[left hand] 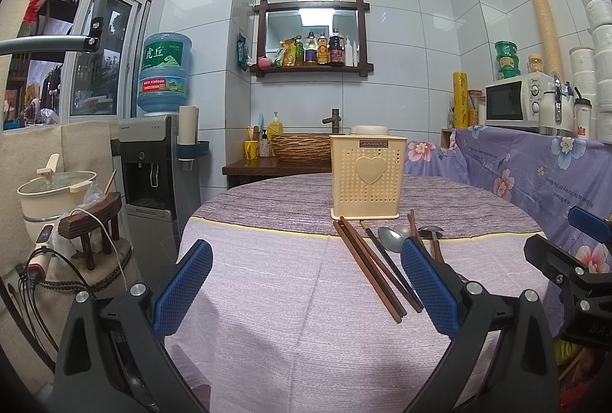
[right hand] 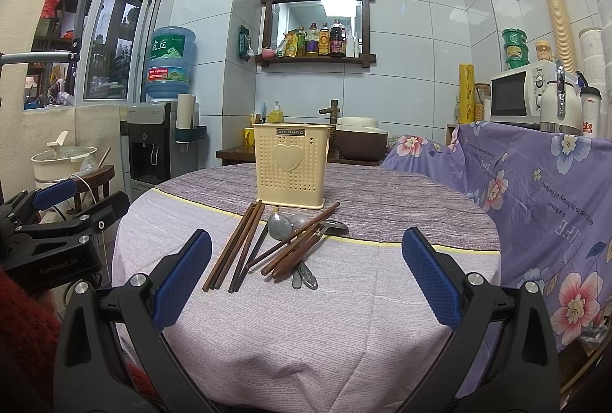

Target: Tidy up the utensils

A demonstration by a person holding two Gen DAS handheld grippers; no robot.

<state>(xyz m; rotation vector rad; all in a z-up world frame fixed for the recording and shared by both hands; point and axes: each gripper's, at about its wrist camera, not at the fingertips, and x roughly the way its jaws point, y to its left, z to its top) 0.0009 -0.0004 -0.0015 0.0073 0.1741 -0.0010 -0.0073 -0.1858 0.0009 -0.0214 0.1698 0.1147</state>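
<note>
A cream perforated utensil holder point(left hand: 368, 176) point(right hand: 292, 165) with a heart on its front stands upright on the round table. In front of it lie several brown chopsticks point(left hand: 367, 265) point(right hand: 237, 246), metal spoons point(left hand: 392, 238) point(right hand: 278, 223) and a wooden-handled utensil point(right hand: 296, 254) in a loose pile. My left gripper point(left hand: 304, 260) hovers open near the table's front edge, its right finger over part of the pile. My right gripper point(right hand: 306, 248) is open too, held low before the utensils. Neither holds anything.
The table point(right hand: 344, 317) wears a lilac cloth with a grey woven band at the back. A flowered purple cloth point(right hand: 535, 191) covers a counter on the right with a microwave point(right hand: 522, 93). A water dispenser point(left hand: 157, 160) and a pot point(left hand: 57, 191) stand at the left.
</note>
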